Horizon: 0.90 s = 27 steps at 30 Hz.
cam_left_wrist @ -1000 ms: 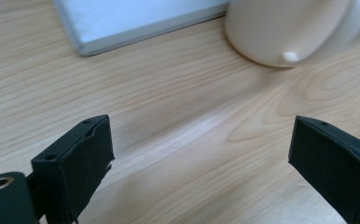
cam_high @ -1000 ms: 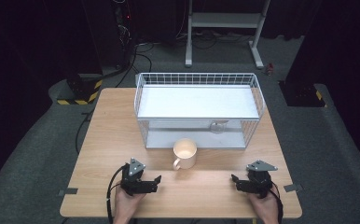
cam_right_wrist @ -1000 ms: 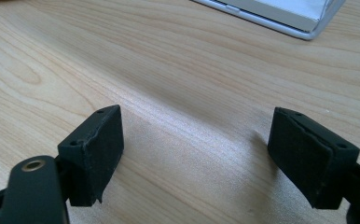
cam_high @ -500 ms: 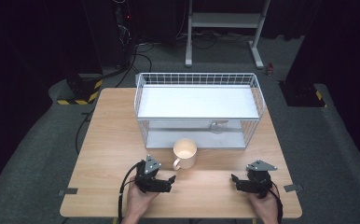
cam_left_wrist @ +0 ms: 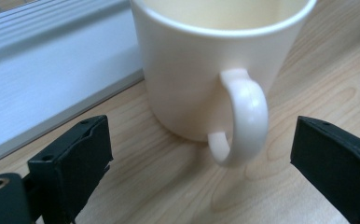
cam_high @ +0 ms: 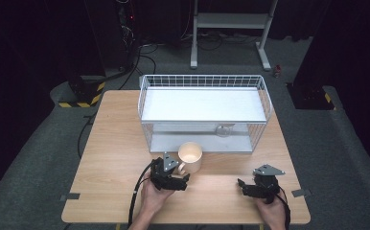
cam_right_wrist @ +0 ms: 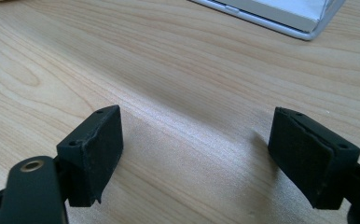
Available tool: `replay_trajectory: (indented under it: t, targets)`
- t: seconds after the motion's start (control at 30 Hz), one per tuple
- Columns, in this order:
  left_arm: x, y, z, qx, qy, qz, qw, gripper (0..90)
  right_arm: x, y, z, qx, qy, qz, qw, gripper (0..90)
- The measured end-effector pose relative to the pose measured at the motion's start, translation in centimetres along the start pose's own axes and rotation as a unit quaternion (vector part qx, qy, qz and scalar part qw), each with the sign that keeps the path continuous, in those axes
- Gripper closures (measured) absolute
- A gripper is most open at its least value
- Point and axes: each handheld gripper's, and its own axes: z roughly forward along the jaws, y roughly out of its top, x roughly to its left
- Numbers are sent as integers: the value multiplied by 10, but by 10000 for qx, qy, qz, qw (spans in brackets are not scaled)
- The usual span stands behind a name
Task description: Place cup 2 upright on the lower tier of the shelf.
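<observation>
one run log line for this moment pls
left claw: open, handle of cream mug between jaws, no contact | right claw: open, over bare table | mug: upright, before wire basket

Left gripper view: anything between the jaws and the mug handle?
Nothing but bare wooden table. In the left gripper view the left gripper stands open, its jaws flanking the cream mug handle without touching it.
</observation>
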Motion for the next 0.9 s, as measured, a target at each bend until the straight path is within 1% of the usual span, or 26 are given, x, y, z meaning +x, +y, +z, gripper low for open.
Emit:
replay_trajectory:
  t: [0.27,0.3,0.37,0.47,0.57,0.7,0.87,0.9]
  targets:
    - [-2,5,11,14,-51,-82,10000,39,0,0,0,1,1,6,10000,182]
    - [-2,6,13,44,-40,-65,10000,35,0,0,0,2,2,7,10000,181]
    - [-3,10,15,25,-40,-18,10000,32,0,0,0,-3,2,-15,10000,182]
    - [-5,14,18,-4,-6,-8,10000,32,0,0,0,4,-2,9,10000,181]
    - [-5,17,22,18,0,9,10000,32,0,0,0,3,-3,8,10000,181]
    - [-5,19,27,-89,-3,-114,9999,33,0,0,0,-6,-2,-20,10000,181]
    - [-5,20,31,-116,7,-130,9998,33,0,0,0,-4,-2,-16,10000,181]
    - [-5,20,32,-135,-9,-164,9998,33,0,0,0,-4,-2,-17,10000,181]
